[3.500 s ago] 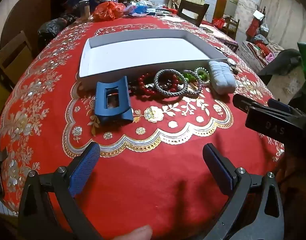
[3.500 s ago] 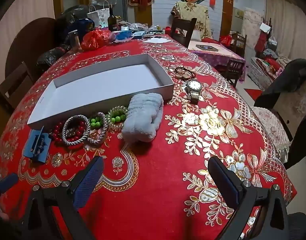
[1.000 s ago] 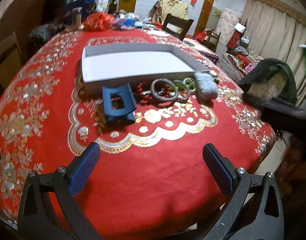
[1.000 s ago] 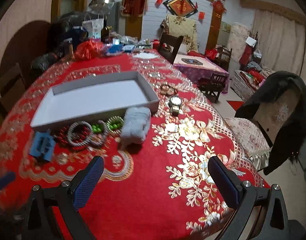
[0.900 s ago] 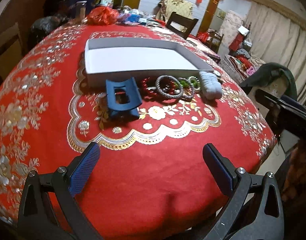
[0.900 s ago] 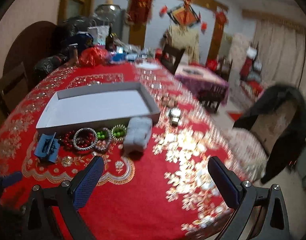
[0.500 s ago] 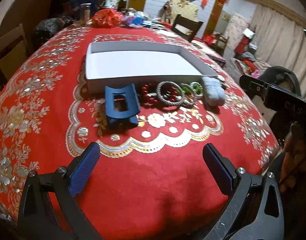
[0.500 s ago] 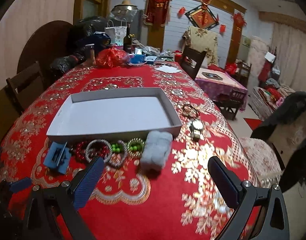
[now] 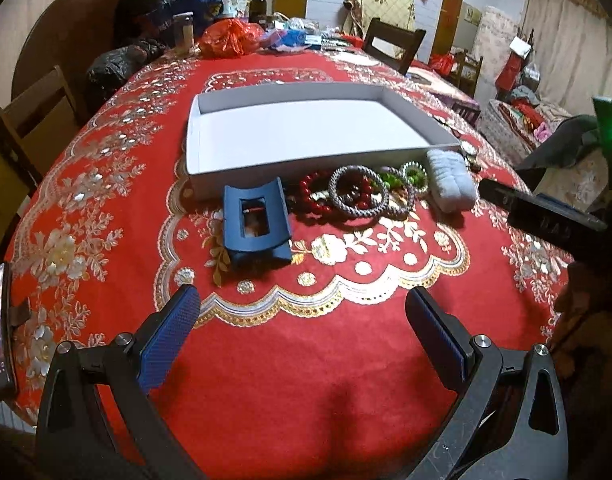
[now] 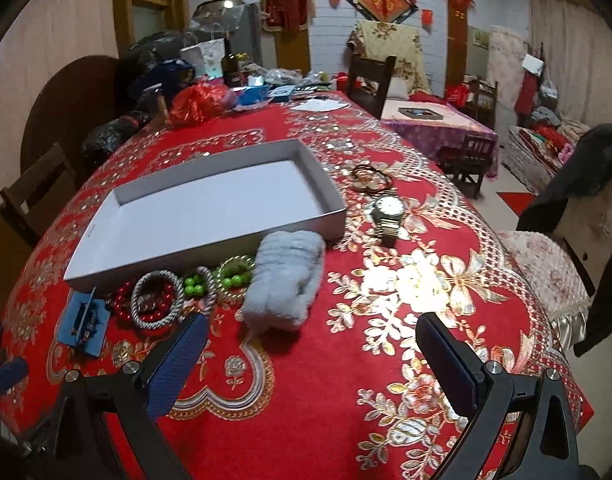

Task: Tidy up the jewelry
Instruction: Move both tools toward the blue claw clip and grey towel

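Left wrist view, both tools [image 9: 301,340] [image 10: 314,356] spread wide and empty, white tray [image 9: 209,184] lying crosswise.

Dim warm indoor light, mostly sharp, with fisheye bending and dark corners.

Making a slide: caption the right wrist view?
Open right gripper faces bracelets, a wristwatch and an empty white tray.

Left wrist view: low over counter [image 9: 117,208] near edge, facing the white tray [image 9: 301,132], close. Right wrist view: higher, further right, angled left. Both share tray and bracelets [image 9: 358,192].
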`<state>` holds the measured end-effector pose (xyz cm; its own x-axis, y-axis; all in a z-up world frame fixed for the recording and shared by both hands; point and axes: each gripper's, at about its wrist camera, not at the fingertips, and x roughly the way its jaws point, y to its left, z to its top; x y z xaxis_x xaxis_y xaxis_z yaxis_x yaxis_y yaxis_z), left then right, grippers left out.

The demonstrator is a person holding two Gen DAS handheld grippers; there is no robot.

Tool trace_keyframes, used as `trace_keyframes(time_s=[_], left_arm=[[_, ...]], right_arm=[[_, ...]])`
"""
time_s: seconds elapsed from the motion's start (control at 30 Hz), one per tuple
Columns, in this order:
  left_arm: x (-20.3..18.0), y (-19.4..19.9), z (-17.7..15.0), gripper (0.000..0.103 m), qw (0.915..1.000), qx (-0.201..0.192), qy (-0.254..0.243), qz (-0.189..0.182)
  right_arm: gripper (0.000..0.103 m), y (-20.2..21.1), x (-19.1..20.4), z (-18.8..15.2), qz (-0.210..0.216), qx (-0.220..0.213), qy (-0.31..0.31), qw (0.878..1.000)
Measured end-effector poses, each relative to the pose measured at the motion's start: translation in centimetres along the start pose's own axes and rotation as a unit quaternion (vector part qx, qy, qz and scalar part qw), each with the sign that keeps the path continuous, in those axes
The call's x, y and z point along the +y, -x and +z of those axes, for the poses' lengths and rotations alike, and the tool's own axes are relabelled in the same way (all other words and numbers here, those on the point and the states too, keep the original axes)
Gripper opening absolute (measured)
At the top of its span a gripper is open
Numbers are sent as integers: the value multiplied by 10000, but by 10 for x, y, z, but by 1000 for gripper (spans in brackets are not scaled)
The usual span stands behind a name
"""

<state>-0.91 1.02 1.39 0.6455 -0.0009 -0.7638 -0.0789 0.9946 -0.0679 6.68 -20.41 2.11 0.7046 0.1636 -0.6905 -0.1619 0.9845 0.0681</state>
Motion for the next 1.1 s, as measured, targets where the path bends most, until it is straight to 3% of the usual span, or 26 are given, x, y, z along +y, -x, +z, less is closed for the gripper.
trace_keyframes(time_s=[0.27, 0.7, 1.1], left_arm=[[-4, 3, -5, 103, 9999, 74, -108, -26], [10, 29, -11, 103, 9998, -177, 54, 26], [25, 8, -18, 103, 9999, 14, 126, 55]], right_arm=[[103, 2, -4, 1, -45, -49, -21, 10000], [103, 7, 10, -3, -248, -201, 338, 9989], [103, 6, 13, -5, -215, -199, 396, 9988]])
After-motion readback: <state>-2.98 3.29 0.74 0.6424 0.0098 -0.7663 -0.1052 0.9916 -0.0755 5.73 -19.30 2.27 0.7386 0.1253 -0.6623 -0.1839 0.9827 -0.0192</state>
